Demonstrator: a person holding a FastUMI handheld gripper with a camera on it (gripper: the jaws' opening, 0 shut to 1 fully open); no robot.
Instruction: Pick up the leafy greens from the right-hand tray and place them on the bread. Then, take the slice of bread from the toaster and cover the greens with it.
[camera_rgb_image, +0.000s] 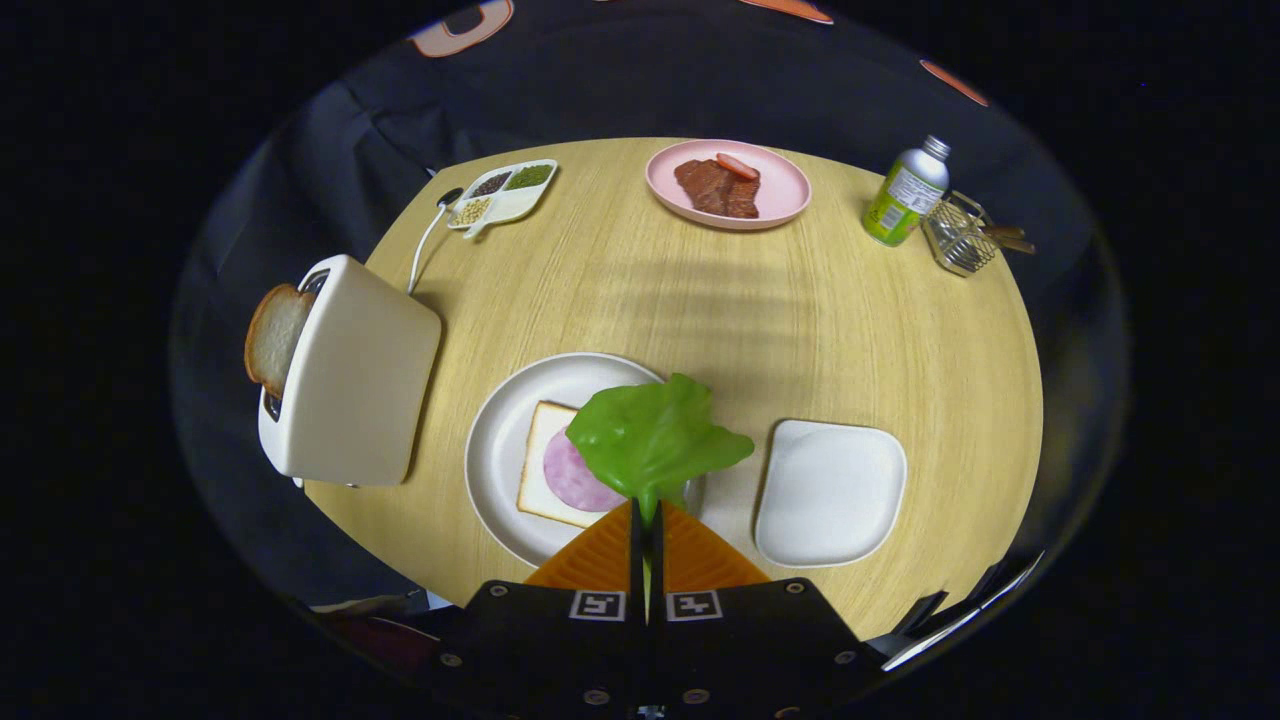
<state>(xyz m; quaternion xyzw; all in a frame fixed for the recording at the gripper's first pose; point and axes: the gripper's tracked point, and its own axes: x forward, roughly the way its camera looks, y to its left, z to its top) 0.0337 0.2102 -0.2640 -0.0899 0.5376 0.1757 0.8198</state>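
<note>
My gripper (646, 515) clenched on the leafy greens (655, 435), bright green, crinkled, held above the bread (545, 470) with its pink ham slice (575, 478) on the round plate (500, 440); bottle (906, 195) label unreadable.

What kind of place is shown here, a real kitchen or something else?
Probably a staged breakfast set in a recording booth, not a real kitchen: a round wooden table before black cloth, a cream toaster holding bread, and a gripper shut on a green lettuce leaf.
</note>
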